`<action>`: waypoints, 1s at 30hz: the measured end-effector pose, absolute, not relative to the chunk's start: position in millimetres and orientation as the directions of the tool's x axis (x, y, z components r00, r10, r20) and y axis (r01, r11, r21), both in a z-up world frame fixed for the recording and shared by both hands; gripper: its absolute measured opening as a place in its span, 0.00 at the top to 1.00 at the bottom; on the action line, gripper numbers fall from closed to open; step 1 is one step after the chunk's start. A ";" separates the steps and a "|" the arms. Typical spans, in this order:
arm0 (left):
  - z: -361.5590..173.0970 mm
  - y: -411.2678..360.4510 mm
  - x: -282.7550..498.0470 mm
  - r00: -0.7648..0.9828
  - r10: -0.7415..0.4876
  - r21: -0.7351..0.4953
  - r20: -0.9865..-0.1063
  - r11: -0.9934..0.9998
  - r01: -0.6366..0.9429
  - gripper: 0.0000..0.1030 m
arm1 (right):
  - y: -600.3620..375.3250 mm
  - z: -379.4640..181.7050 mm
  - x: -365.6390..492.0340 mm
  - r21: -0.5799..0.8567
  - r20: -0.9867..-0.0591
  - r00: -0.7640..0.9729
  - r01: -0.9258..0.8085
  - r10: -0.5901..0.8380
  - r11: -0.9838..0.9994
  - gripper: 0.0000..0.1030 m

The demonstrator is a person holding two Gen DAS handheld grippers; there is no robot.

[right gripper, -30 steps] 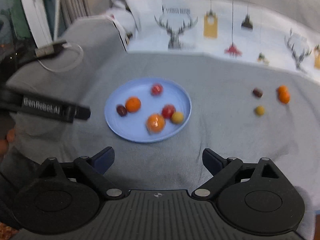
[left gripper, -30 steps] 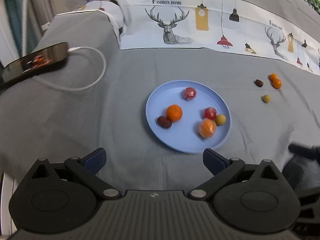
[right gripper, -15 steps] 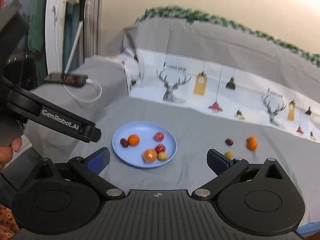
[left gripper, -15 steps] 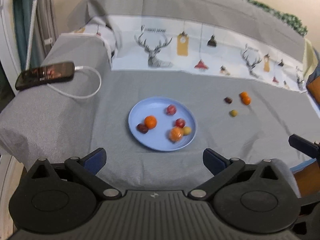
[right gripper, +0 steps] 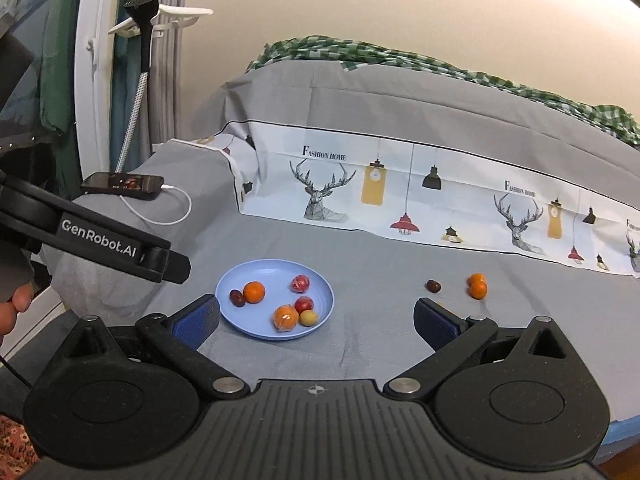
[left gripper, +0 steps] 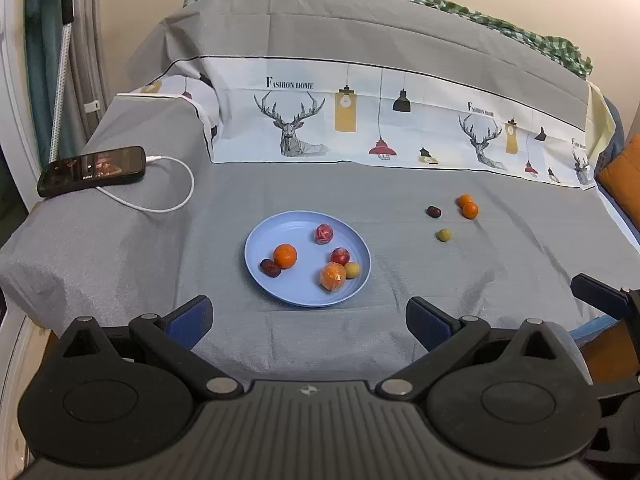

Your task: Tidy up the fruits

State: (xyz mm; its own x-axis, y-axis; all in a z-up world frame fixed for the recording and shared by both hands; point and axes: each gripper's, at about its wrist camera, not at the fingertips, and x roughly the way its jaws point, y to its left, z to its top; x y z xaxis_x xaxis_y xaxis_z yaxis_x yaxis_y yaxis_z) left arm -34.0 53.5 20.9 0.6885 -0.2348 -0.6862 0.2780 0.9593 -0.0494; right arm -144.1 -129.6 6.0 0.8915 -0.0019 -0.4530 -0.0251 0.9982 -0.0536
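A light blue plate [left gripper: 256, 240] [right gripper: 276, 284] lies on the grey cover. It holds two oranges [left gripper: 285, 255], one of them in clear wrap [left gripper: 333, 276], two red fruits [left gripper: 340, 256], a dark date [left gripper: 270, 268] and a yellow fruit [left gripper: 352, 270]. To its right, on the cloth, lie a date [left gripper: 433, 211], two small oranges [left gripper: 470, 210] [right gripper: 478, 290] and a yellow-green fruit [left gripper: 444, 235]. My left gripper [left gripper: 308, 312] is open and empty, short of the plate. My right gripper [right gripper: 316, 316] is open and empty too, and its right finger hides the yellow-green fruit.
A black phone [left gripper: 92, 170] with a white cable [left gripper: 168, 196] rests on the raised left side. A deer-print cloth [left gripper: 360, 128] covers the back rise, with a green checked cloth [left gripper: 520, 32] on top. An orange cushion [left gripper: 620, 176] sits at the far right.
Both grippers have pulled back and risen, so the plate and loose fruits look smaller and farther. The views have tilted up to show the wall. No fruit has moved.
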 end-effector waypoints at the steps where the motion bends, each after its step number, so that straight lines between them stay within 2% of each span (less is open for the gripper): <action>1: 22.0 53.9 -34.0 0.691 -0.234 -0.047 -0.684 0.959 0.278 0.00 | -130.2 6.2 -144.5 -0.051 -0.452 0.892 -0.024 -0.002 0.998 0.01; 20: 20.0 36.8 -19.5 0.691 -0.216 -0.011 -0.690 0.957 0.288 0.00 | -141.9 -1.4 -135.8 0.004 -0.472 0.881 0.025 -0.020 1.000 0.01; 30: 19.7 2.7 12.8 0.676 -0.226 0.003 -0.701 0.947 0.320 0.00 | -169.5 -12.9 -120.4 0.067 -0.497 0.867 0.088 -0.043 0.994 0.01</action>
